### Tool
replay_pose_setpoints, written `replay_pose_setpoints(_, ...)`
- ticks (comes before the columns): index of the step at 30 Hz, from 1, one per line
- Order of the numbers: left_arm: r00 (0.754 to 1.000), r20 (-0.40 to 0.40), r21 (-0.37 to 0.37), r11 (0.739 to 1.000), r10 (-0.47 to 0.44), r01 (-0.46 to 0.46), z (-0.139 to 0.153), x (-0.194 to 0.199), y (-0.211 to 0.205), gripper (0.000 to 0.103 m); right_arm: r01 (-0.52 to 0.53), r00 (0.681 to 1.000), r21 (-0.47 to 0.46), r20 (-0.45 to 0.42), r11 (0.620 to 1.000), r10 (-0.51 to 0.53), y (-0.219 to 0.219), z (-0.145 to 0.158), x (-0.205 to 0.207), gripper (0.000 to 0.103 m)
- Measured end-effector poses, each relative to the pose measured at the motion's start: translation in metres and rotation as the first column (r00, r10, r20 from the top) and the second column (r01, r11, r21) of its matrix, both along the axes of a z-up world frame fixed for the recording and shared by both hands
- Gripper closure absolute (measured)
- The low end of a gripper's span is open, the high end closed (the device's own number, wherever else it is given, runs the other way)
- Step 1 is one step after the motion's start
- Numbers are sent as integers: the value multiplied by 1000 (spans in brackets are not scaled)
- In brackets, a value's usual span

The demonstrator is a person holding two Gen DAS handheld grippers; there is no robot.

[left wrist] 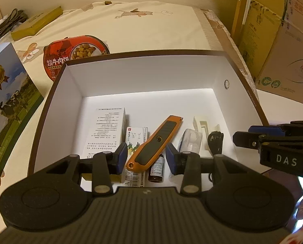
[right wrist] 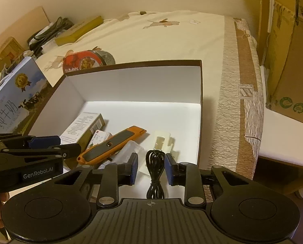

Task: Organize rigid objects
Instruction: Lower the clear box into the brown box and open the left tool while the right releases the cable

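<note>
The orange-and-grey plastic utility knife (left wrist: 157, 142) lies slantwise on the floor of the white-lined cardboard box (left wrist: 143, 75), resting on small cartons. It looks stiff, light and a bit slick; the rubbery grey middle seems the safest hold. The left claw (left wrist: 146, 156) hovers narrowly parted over its near end, not touching. The right claw (right wrist: 151, 167), narrowly parted too, straddles a coiled black cable (right wrist: 155, 174) without pinching. A brown bottle (left wrist: 156, 168) is half hidden.
</note>
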State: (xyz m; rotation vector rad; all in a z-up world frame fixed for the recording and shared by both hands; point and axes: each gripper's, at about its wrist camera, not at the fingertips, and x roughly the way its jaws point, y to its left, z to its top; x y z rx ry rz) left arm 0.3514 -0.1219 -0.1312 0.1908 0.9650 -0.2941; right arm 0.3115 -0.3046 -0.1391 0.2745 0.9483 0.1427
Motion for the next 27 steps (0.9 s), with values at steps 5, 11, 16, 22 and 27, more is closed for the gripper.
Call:
replay_pose_setpoints(5, 1000, 9, -2, 1000, 0, 0, 5, -3, 3, 67, 2, 1000, -1, 9, 1000, -2, 2, 3, -2, 70)
replay_pose_setpoints(11, 1000, 18, -4, 1000, 9, -9, 11, -5, 6, 62, 9, 1000, 0, 20, 1000, -9, 4, 9, -5, 61)
replay_pose_setpoints(16, 999, 20, -14, 999, 32, -32, 16, -8, 15, 58, 18, 999, -7, 28, 1000, -18, 4, 12, -9, 53)
replay_pose_setpoints(22, 998, 25, -19, 998, 52, -52, 22, -16, 24, 54, 37, 999, -10, 34, 999, -37, 5, 19, -18, 46)
replay_pose_setpoints(27, 997, 43, -26, 998, 66, -65, 33, -28, 34, 51, 49, 998, -2, 43, 999, -49, 6, 26, -29, 41)
